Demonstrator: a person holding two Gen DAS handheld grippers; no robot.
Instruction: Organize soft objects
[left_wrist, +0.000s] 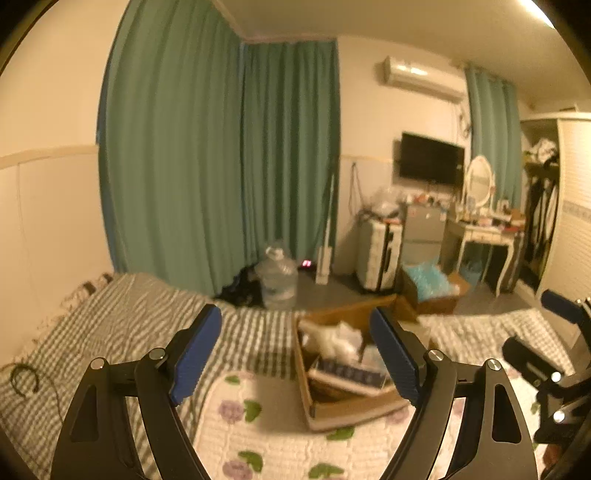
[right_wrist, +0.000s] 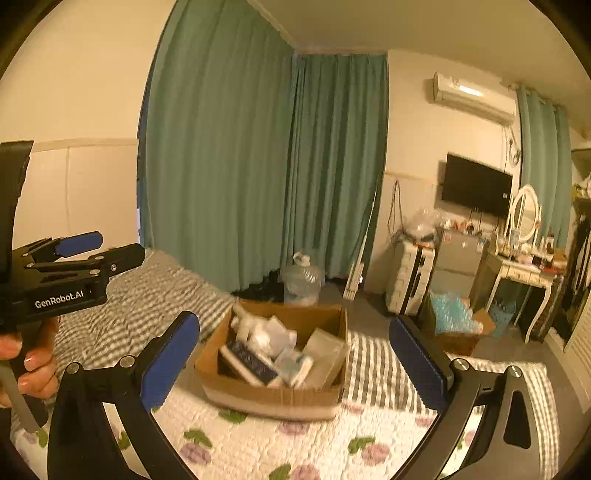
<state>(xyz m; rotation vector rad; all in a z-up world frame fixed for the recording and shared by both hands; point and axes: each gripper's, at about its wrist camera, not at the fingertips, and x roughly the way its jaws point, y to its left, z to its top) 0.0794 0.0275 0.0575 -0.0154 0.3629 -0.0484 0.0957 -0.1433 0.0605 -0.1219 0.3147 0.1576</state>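
A home bedroom: a quilted bed, green curtains, a wall television and a vanity mirror.

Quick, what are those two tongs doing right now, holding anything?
Left tongs: open, holding nothing, above the bed just short of the cardboard box.
Right tongs: wide open, empty too, the box beyond them.

Dim warm yellow cast; ceiling glare top right; motion blur; fisheye-bent edges.
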